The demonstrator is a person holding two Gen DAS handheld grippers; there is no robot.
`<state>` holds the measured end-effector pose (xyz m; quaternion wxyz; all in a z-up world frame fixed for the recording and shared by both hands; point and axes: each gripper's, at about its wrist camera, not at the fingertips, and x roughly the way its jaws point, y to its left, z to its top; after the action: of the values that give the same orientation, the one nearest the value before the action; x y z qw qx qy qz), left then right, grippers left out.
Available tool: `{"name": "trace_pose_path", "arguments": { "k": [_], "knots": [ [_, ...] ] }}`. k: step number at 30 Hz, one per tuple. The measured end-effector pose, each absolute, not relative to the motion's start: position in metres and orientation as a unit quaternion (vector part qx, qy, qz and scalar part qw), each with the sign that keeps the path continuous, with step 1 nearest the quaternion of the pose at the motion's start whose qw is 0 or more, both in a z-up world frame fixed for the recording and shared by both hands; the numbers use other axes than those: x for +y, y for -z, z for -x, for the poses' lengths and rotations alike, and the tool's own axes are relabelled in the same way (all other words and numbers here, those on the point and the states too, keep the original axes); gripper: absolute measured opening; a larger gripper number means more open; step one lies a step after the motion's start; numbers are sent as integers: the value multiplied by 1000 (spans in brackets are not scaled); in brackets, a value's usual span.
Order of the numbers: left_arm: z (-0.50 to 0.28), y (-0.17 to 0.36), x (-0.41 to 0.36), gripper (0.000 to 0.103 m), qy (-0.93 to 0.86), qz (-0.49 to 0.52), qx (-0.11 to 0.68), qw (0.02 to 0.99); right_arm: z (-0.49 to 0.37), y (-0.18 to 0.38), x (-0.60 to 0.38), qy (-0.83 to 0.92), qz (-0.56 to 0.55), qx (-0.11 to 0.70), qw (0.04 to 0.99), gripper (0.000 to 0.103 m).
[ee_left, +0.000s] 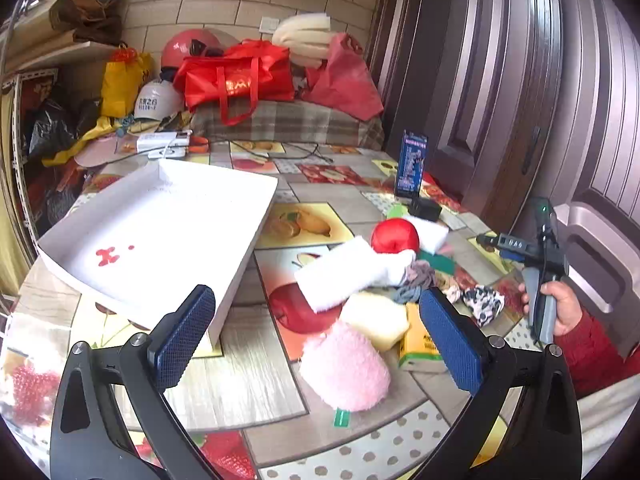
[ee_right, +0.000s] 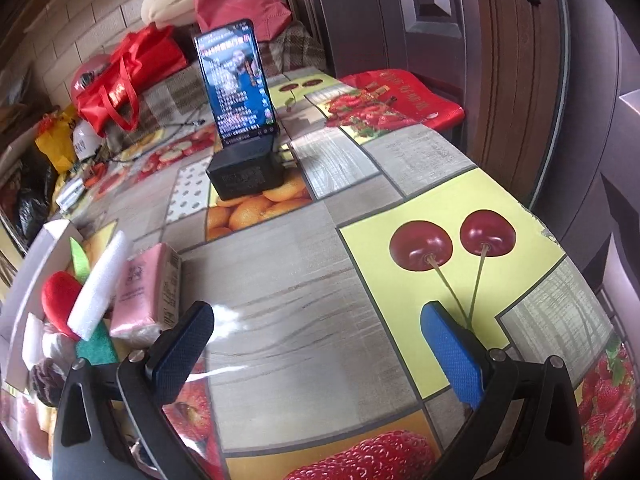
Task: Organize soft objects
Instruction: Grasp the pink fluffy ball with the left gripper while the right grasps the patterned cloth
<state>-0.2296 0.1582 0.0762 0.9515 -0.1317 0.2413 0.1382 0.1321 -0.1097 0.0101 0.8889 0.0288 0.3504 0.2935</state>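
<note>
My left gripper [ee_left: 316,320] is open and empty above the table, just short of a pile of soft things: a pink fluffy pad [ee_left: 346,366], a cream sponge [ee_left: 376,320], a white fleece cloth [ee_left: 348,272], a red plush apple [ee_left: 395,236], a green scourer [ee_left: 438,262] and patterned scrunchies [ee_left: 482,302]. An empty white tray [ee_left: 160,232] stands to the left of the pile. My right gripper [ee_right: 316,340] is open and empty over bare tablecloth. In the right wrist view the pile lies at its left: the red plush apple [ee_right: 60,300], a white foam strip [ee_right: 100,284], a pink tissue pack [ee_right: 146,292].
A phone [ee_right: 236,84] stands upright on a black block [ee_right: 246,174] at the far side of the table. Red bags [ee_left: 236,76], helmets [ee_left: 158,100] and clutter fill the back. A wooden door [ee_left: 520,80] is at the right. The right hand-held gripper [ee_left: 540,256] shows at the right table edge.
</note>
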Motion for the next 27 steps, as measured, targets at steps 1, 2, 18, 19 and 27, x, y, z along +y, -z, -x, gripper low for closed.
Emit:
{"name": "trace_pose_path", "arguments": {
  "k": [1,2,18,19,27],
  "knots": [
    [227,-69,155,103,-133,130,259,948,-123,-18,-114,-325,-41,316,890,103],
    [221,-62,153,103,-129,128,277,943,-113,-25,-115,-354,-35,288,889,103],
    [157,-13,140,92,-90,101,419,898,-30,1,-55,-501,197,390,747,92],
    [154,-9,141,80,-84,104,429,893,-27,-1,-56,-503,206,386,746,72],
    [180,-33,134,62,-76,69,355,929,-25,-31,-77,-515,133,305,790,34]
  ]
}}
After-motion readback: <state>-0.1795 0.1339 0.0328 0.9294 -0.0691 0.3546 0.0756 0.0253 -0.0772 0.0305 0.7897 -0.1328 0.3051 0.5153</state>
